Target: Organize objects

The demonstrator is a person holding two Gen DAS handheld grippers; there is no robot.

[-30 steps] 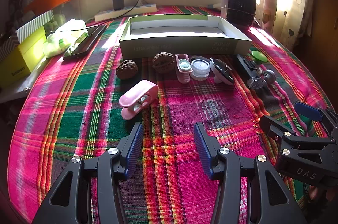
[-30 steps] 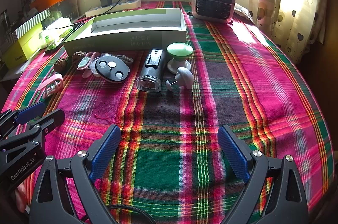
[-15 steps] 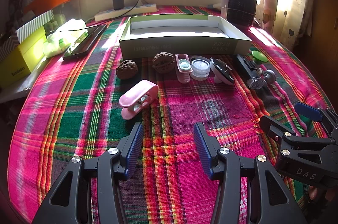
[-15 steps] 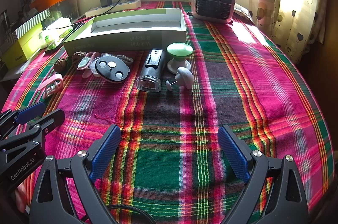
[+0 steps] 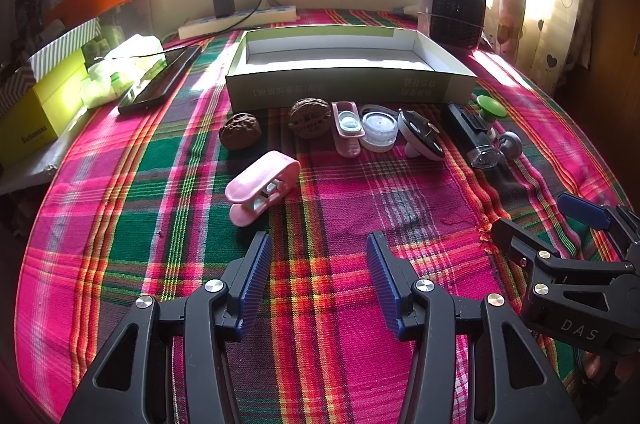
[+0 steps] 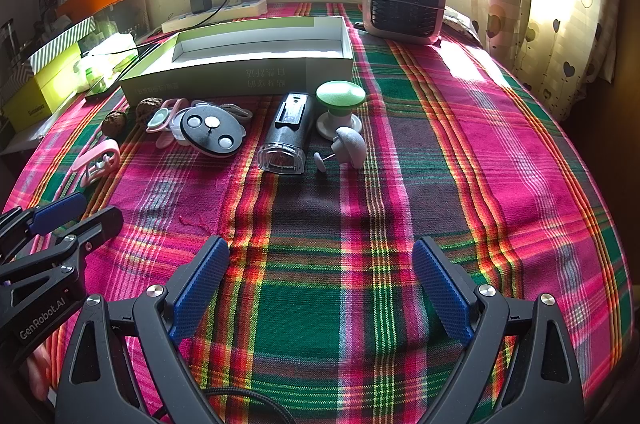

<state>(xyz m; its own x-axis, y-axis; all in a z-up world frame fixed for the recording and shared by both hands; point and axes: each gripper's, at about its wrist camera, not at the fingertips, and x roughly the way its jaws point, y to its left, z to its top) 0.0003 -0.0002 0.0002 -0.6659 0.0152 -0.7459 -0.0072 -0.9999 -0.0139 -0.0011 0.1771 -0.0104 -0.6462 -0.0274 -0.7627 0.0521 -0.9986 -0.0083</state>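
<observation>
Left wrist view: left gripper (image 5: 318,278) and right gripper (image 6: 320,288) hover wide apart, empty. Pink clip (image 5: 262,185) lies mid-desk before the box (image 5: 348,89); light, stiff, likely slippery—pinch its flat sides.

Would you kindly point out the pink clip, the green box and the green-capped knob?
pink clip (image 5: 262,185), left wrist view, upper arm.
green box (image 5: 348,88), left wrist view, front wall.
green-capped knob (image 6: 340,92), right wrist view, cap.

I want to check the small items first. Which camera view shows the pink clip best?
The left wrist view: the pink clip lies near the frame's middle, unobstructed, its inner parts visible. In the right wrist view it sits far left, small and distorted.
</observation>
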